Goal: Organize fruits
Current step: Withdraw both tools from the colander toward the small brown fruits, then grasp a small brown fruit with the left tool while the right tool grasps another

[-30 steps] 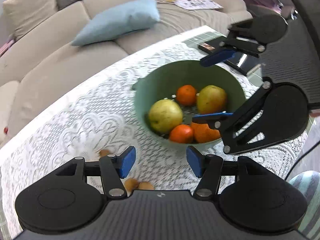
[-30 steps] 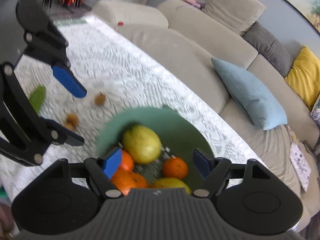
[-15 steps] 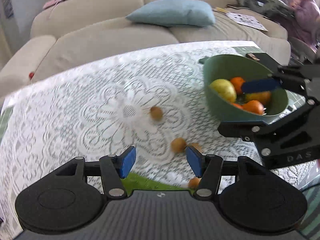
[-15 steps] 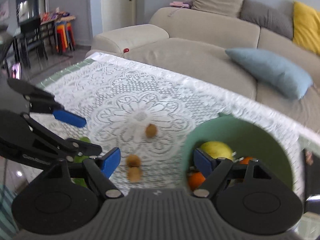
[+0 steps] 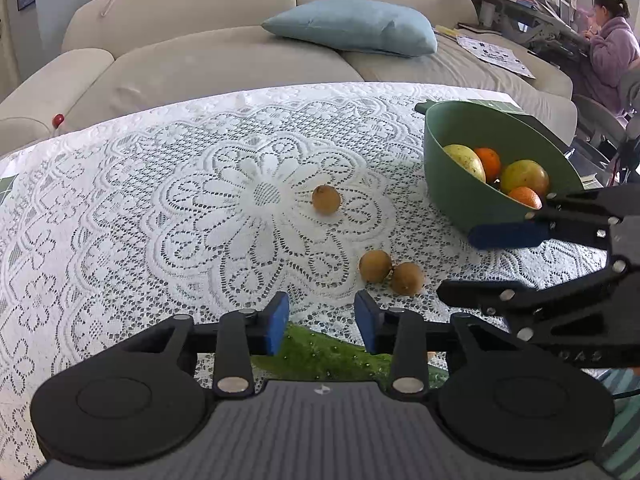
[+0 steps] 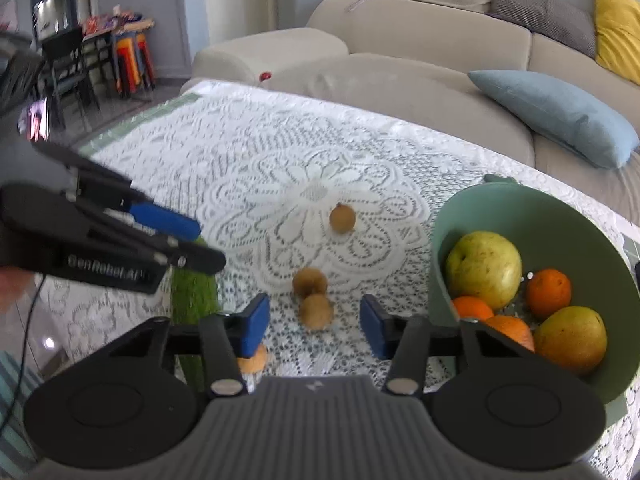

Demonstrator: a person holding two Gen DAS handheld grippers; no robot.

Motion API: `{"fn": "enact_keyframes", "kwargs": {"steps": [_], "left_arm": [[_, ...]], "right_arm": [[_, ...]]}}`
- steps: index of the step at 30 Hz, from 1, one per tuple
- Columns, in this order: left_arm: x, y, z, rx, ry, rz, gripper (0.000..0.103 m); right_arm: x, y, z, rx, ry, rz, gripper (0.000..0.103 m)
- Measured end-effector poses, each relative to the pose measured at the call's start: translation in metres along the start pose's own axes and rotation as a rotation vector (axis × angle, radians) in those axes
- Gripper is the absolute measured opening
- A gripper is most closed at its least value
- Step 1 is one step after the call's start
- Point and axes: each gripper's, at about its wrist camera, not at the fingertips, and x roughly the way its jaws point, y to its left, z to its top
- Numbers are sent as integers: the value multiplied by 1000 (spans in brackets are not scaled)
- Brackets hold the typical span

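Note:
Three small brown fruits lie loose on the lace cloth: one (image 5: 326, 199) by the flower centre, and a touching pair (image 5: 375, 266) (image 5: 407, 278) nearer me. A green bowl (image 5: 460, 196) at right holds yellow-green fruits and oranges (image 6: 548, 287). A green cucumber (image 5: 320, 356) lies just beneath my left gripper (image 5: 320, 326), whose jaws are closing with no pad on it. My right gripper (image 6: 314, 330) hangs over the nearer brown fruit (image 6: 316, 312); its jaws are closing, with gaps on both sides. An orange-coloured fruit (image 6: 253, 360) peeks from under its left finger.
The bowl (image 6: 520, 208) stands close to the right of my right gripper. My left gripper (image 6: 192, 240) crosses the left of the right wrist view above the cucumber (image 6: 194, 292). A beige sofa with a blue cushion (image 5: 352, 26) runs behind the table. A person (image 5: 612, 40) sits far right.
Both views have swung from the bowl leftward to the loose fruit on the cloth and sunk lower. Both grippers' jaws have narrowed. The cucumber has come into view.

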Motion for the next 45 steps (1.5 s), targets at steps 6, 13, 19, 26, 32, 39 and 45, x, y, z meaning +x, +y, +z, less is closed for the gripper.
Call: {"fn": "enact_keyframes", "kwargs": {"steps": [6,13,19,26,32,39,45], "left_arm": [[2,-7,-3,46,-28,-43,39],[13,-9,-1,38,-31,-65,31],[25,-8,-2,56,-18,-84,31],[33,-12,1,84,-20,-98,31],[39,-14,4,92,-21,-110,31],[47,-25,6,142,-34,-88,35],[56,-33,8,158,-31,-78,45]], "right_arm": [[20,2,-6,-34,40,-4,32],[36,-9,-3,21,45,39,32],[48,-11,-2,18,59,42,31],[56,-12,-1,6,81,64,21],[51,-15,-3,13,99,69,21],[42,-15,-11,-32,100,32,21],[39,-21,-12,-27,100,24,21]]}}
